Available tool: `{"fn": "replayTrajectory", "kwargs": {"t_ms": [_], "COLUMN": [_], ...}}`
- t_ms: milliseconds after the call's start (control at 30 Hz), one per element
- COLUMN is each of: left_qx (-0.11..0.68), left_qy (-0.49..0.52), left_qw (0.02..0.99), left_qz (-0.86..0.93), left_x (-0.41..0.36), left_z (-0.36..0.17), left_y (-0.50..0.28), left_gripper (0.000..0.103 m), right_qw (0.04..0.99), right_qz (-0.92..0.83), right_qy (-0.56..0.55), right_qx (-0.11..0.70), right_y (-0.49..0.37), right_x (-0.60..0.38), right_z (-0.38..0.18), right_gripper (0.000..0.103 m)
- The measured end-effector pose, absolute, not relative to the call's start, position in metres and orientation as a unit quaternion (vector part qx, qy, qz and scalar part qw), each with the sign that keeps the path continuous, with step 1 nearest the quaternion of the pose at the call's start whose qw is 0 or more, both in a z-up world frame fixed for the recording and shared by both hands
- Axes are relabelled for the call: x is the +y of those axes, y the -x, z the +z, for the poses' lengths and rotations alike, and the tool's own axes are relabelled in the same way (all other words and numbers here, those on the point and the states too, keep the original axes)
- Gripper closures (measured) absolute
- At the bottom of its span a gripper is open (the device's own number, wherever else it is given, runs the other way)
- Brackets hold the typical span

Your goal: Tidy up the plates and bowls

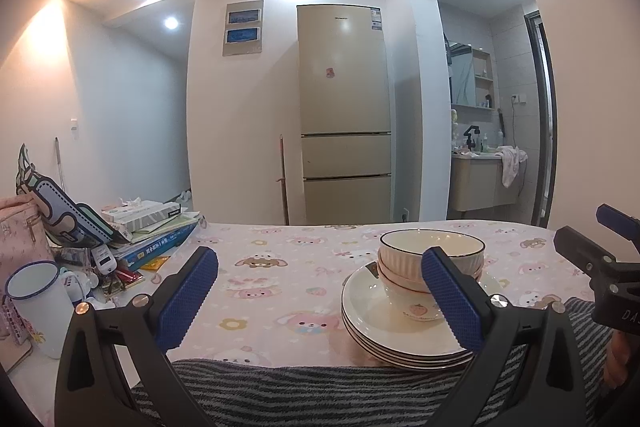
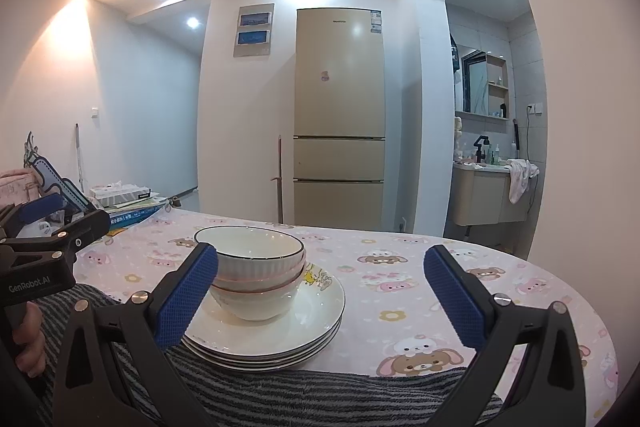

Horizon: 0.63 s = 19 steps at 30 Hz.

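Note:
A stack of cream plates [image 1: 384, 327] with dark rims sits on the pink cartoon tablecloth [image 1: 288, 267], near the front edge. Nested white bowls [image 1: 404, 259] stand on top; the upper one is ribbed with a black rim. The same plates [image 2: 296, 323] and bowls [image 2: 256, 267] show in the right wrist view. My left gripper [image 1: 320, 287] is open and empty, just left of the stack. My right gripper [image 2: 320, 287] is open and empty, just right of the stack. Each gripper shows at the edge of the other's view.
Books and a tissue box [image 1: 148, 227] pile at the table's left, with a white enamel mug [image 1: 38, 303] and a pink bag [image 1: 20, 239]. A striped grey cloth [image 1: 320, 387] covers the front edge. A beige fridge [image 1: 344, 115] stands behind.

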State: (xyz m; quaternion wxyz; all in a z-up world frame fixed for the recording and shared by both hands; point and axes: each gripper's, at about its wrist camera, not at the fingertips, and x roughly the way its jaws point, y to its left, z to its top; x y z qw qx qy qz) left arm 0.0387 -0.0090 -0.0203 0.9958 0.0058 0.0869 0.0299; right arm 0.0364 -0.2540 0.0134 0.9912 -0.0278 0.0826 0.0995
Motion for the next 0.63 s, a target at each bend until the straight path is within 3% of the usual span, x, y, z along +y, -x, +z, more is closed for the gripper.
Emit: {"fn": "replayTrajectory", "kwargs": {"t_ms": [633], "left_qx": [0.085], "left_qy": [-0.006], "left_qw": [0.996], "left_qz": [0.033], "left_x": [-0.0061], "left_z": [-0.0196], "left_y": [-0.0375], "left_gripper": [0.0], "right_qw": [0.991], "right_qz": [0.098], "right_qy": [0.023], "right_qx": [0.091], "right_y": [-0.0402], "right_x": [-0.2554], "right_z": [0.0128], "right_gripper": [0.0]}}
